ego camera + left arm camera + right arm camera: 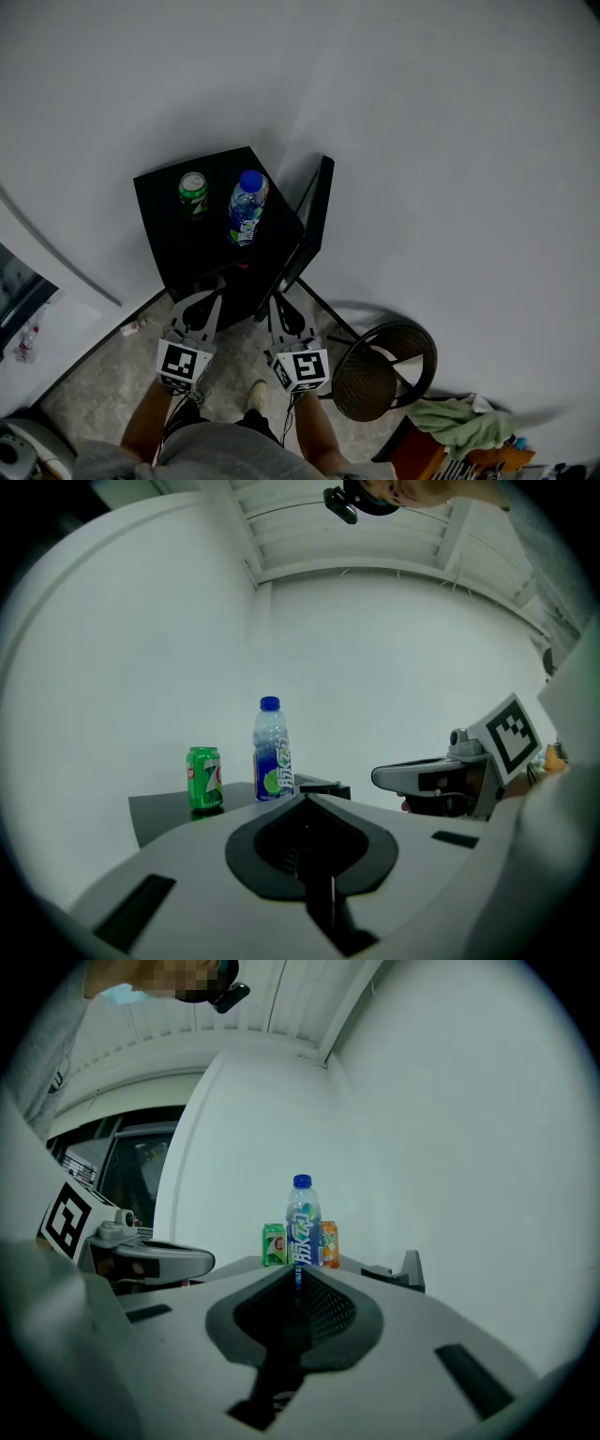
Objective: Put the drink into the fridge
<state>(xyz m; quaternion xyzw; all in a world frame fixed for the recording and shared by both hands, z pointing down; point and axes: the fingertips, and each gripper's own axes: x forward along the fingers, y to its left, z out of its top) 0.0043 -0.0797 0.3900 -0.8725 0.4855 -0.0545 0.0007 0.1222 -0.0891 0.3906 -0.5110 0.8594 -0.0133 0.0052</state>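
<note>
Both closed | left gripper (210, 294), right gripper (278, 305) | near table (178, 248) front edge

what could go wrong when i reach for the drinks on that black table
The clear plastic bottle with the blue cap stands close to the green can and the orange can; reaching for it may knock a neighbour over.
Both the left gripper and the right gripper look shut and empty; going in like that would likely push a drink off the black table rather than grasp it.
</note>
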